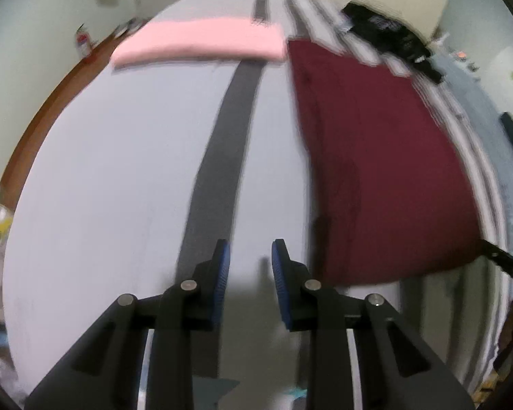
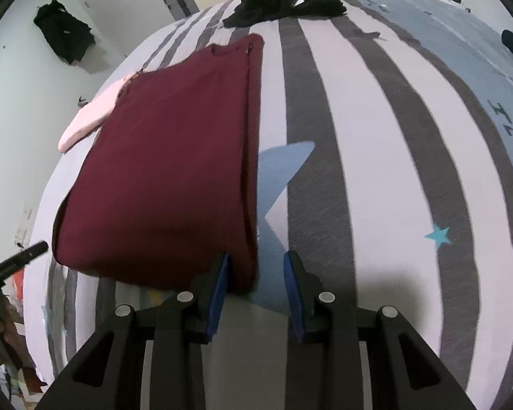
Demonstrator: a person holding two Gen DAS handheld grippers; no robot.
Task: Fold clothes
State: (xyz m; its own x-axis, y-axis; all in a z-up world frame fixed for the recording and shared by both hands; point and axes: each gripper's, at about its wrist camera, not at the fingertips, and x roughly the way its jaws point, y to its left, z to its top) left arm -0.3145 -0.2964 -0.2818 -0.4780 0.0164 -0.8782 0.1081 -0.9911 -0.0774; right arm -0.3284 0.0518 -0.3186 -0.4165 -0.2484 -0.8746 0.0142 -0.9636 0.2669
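Maroon shirt [image 2: 167, 157] lying limp on bed [image 2: 376, 171]; both tongs [image 1: 249, 263] [image 2: 256, 270] hovering part-open, gripping nothing; pinching bottom-centre hem corner looks best.

Maroon garment [image 2: 160, 157]: folded lengthwise into a long flat panel, neckline at the far end, lying on the striped bed cover. Pink garment [image 1: 198, 42]: folded into a compact rectangle, just beyond the maroon one's far left corner. Black garment [image 2: 284, 0]: crumpled, unfolded heap, farther up the bed.
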